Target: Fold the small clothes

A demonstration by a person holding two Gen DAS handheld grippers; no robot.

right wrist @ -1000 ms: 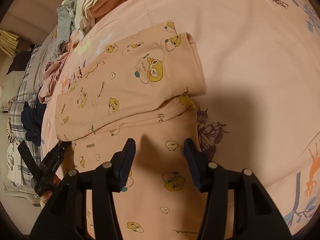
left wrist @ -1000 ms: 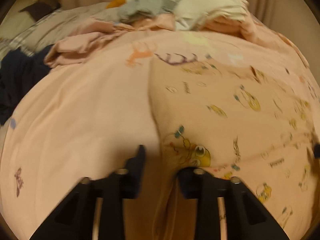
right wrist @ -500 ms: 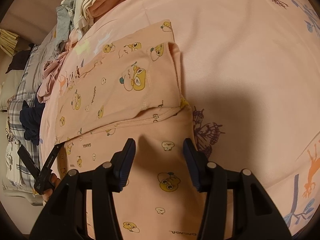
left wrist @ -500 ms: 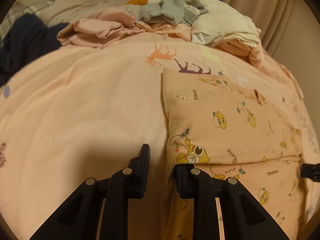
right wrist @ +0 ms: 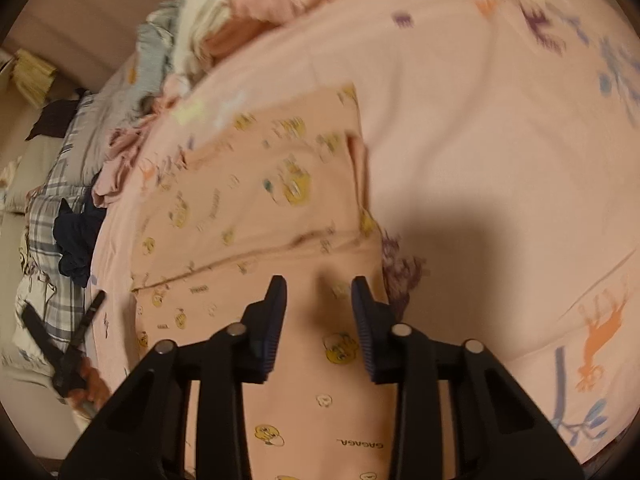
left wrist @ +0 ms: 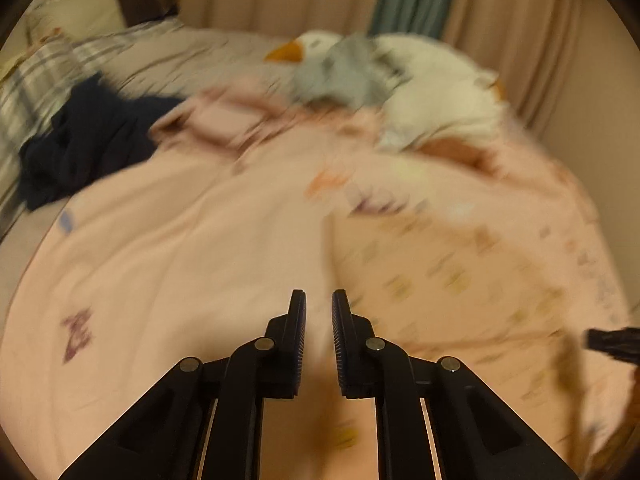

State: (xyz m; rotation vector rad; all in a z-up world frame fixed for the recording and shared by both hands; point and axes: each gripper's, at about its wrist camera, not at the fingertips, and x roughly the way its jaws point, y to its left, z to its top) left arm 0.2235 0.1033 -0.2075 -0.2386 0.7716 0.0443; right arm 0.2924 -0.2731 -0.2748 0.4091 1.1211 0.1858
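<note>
Both grippers are up off the bed now, and nothing is pinched in either one. The left gripper [left wrist: 319,300] has its jaws drawn in to a narrow slit, just closing further, with only bare sheet showing through the gap; the right gripper [right wrist: 319,288] has also been closing, yet its jaws stand clearly apart over cloth they do not touch. The garment [right wrist: 256,208], a peach knit printed with little yellow cartoon faces, lies flat on the pink bedsheet [right wrist: 480,160], one layer already folded across the other so a seam edge runs slantwise just ahead of the right claw. That is the relation to watch: the piece stretches away from the right gripper, long axis running from under its fingers up toward the pile of unfolded laundry [right wrist: 208,28], while from the left wrist view it sits off to the right of the claw, its straight left edge just beside the jaws. The right hand looks the nearer one, hanging directly above the fabric. The cloth is soft, thin and limp, likely to sag and slide when lifted, so I'd say a pinch at the near hem is what the next fold needs.
</note>
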